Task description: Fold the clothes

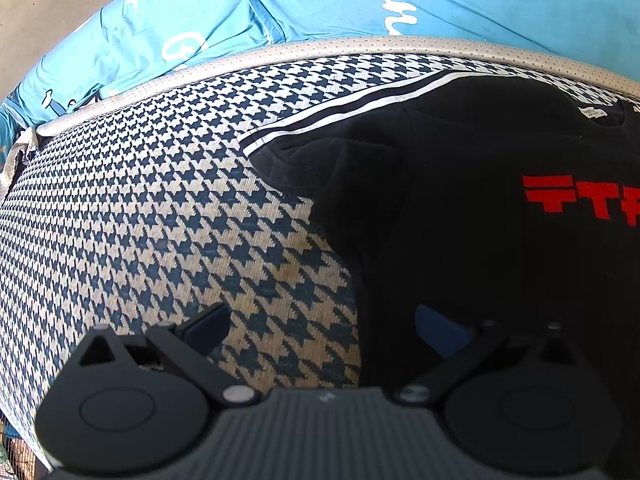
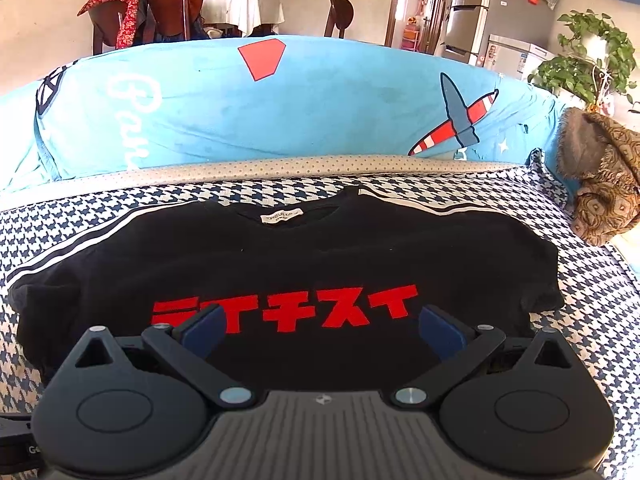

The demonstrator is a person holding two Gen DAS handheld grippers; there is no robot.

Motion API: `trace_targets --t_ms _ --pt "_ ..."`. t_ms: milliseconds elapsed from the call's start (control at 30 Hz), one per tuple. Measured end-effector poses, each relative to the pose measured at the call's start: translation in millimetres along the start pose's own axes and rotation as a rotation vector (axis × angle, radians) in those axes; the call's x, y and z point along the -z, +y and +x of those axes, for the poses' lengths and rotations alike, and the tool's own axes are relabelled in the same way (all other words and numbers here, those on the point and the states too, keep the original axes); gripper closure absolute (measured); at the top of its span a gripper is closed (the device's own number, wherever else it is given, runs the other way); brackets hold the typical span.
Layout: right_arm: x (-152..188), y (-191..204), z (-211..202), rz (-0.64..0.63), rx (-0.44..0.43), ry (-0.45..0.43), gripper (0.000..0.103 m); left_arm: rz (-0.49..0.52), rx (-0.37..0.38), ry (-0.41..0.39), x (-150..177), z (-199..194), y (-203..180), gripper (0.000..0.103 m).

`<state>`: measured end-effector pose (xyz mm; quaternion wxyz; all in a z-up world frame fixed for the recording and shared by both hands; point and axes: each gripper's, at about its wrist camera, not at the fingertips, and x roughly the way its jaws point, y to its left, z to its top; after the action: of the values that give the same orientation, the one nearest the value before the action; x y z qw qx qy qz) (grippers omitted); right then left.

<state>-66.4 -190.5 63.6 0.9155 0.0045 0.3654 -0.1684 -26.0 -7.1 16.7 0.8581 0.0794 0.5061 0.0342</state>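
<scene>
Right wrist view: black tee [image 2: 280, 264] flat, mid-frame, on houndstooth sofa seat [image 2: 592, 296]; blue cover [image 2: 320, 116] behind, fridge [image 2: 476, 4] upper right. Right gripper [image 2: 320, 330] jaws open, empty. Left gripper [image 1: 320, 330] jaws open over tee's edge.

On our left gripper [image 1: 322, 330] we see a ribbed grey body with two black rounded housings on either side of it, each marked with a shallow embossed circle. Black link arms run forward from silver screws to the fingers, whose inner pads [image 1: 440, 330] are dark blue. Our right gripper [image 2: 322, 330] is built the same: grey ribbed centre bearing a small emblem, black triangular brackets with small silver pins, and blue pads [image 2: 202, 330] facing inward.
</scene>
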Motion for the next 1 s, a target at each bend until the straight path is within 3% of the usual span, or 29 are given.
trace_targets --t_ms 67,300,467,667,933,1000 --pt "0.1 0.6 0.9 0.000 -0.024 0.009 0.000 -0.001 0.000 0.000 -0.3 0.2 0.5 0.000" --pt "6.0 -4.7 25.1 0.075 -0.167 0.204 0.000 -0.026 -0.022 -0.016 -9.2 3.2 10.1 0.000" --pt "9.8 -5.4 29.3 0.088 -0.199 0.242 0.000 -0.080 -0.032 -0.032 -20.4 6.2 29.6 0.000" --pt "14.5 1.3 29.8 0.078 -0.321 0.273 0.000 -0.166 -0.039 -0.041 -33.9 11.1 59.9 0.000" --pt "18.3 6.6 30.5 0.048 -0.327 0.278 0.000 -0.236 -0.059 -0.047 -50.5 20.6 94.1 0.000" --pt "18.7 6.3 31.0 0.048 -0.326 0.281 0.000 -0.269 -0.033 -0.030 -53.5 25.8 102.2 0.000"
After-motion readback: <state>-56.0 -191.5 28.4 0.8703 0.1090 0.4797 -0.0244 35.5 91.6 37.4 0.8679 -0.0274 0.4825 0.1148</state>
